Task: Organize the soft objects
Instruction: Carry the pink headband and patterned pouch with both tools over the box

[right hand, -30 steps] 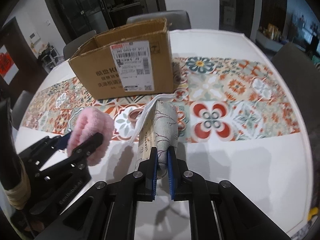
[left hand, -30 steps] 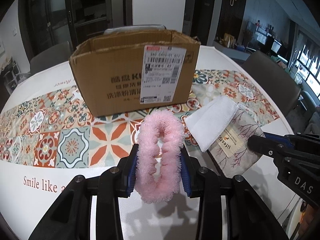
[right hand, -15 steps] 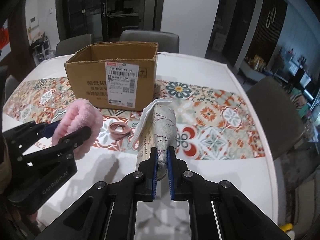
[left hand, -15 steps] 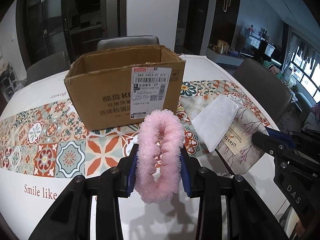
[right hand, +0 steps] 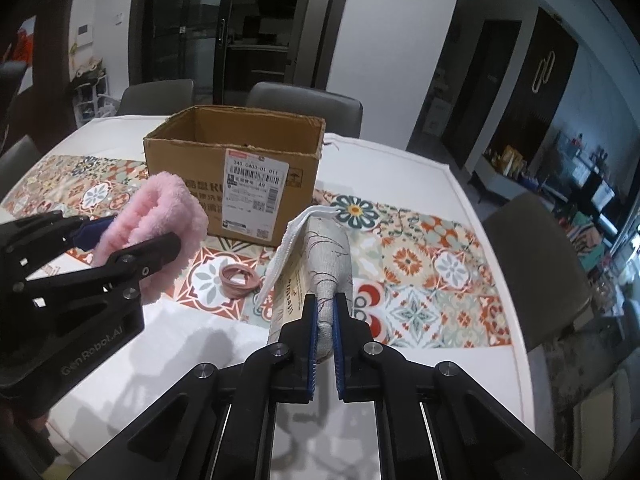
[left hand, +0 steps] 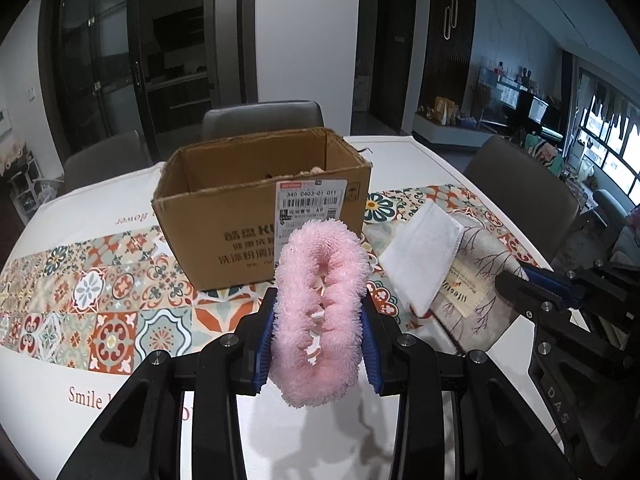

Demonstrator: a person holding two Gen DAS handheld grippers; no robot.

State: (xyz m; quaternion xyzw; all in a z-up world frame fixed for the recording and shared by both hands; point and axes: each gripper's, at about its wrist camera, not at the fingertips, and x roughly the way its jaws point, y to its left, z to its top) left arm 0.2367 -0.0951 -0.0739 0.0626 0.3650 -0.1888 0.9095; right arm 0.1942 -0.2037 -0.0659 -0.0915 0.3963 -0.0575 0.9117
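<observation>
Left hand-held gripper clamped on pink scrunchie, blue pads pressing both sides of the fluffy ring, ring upright and raised off counter. Right hand-held gripper pinching grey pouch by its near end, pads almost together with only thin fabric between. Pouch held clear of counter, printed with dark branch pattern, tan label on its side, white cloth lying against its left face. From left wrist view, cloth seen spread over pouch at right, near scrunchie. Open box standing on patterned runner just beyond both held things, white shipping label on front wall, something pale barely showing inside, too small to tell. Hair ties lying on runner between box and pouch, under the raised grippers. Grey chairs behind counter.
</observation>
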